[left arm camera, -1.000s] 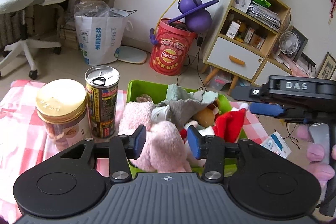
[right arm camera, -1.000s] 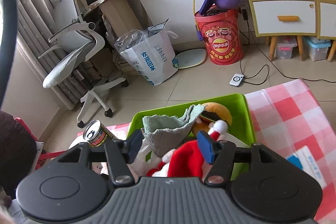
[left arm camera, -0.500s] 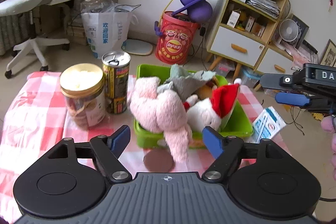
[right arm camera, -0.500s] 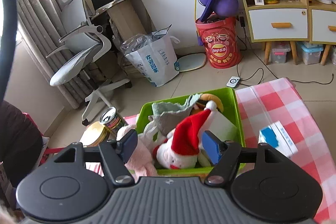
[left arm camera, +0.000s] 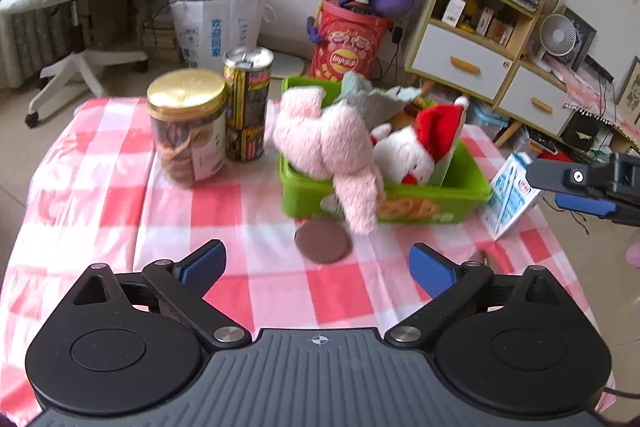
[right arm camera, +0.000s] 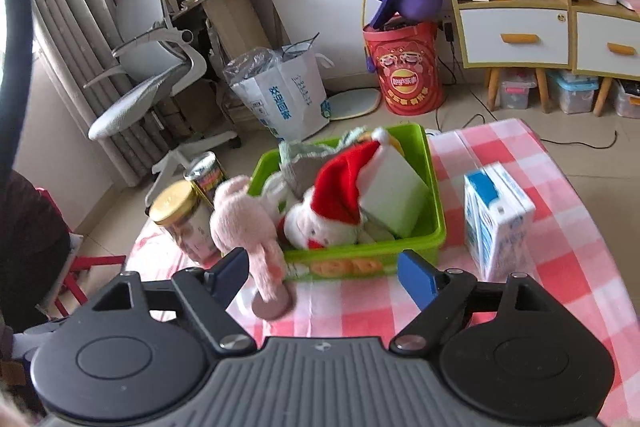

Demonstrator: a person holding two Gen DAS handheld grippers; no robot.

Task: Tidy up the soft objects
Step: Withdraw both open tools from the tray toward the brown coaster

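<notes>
A green plastic basket (left arm camera: 452, 197) (right arm camera: 434, 195) stands on the red-and-white checked cloth. It holds a pink plush toy (left arm camera: 332, 151) (right arm camera: 240, 223) that droops over the front rim, a white plush with a red Santa hat (left arm camera: 416, 151) (right arm camera: 336, 195), a grey cloth (left arm camera: 372, 99) (right arm camera: 304, 163) and a pale green block (right arm camera: 394, 199). My left gripper (left arm camera: 318, 267) is open and empty, well back from the basket. My right gripper (right arm camera: 320, 275) is open and empty, just in front of the basket; it also shows at the right edge of the left wrist view (left arm camera: 588, 187).
A gold-lidded jar (left arm camera: 186, 125) (right arm camera: 180, 215) and a tall can (left arm camera: 246, 103) (right arm camera: 206, 175) stand left of the basket. A blue-and-white carton (left arm camera: 508, 195) (right arm camera: 496, 219) stands to its right. A brown round disc (left arm camera: 322, 241) (right arm camera: 272, 305) lies before it.
Both grippers opened wide and pulled back from the basket. The left one let go of the pink plush, which now hangs over the basket's front rim.
</notes>
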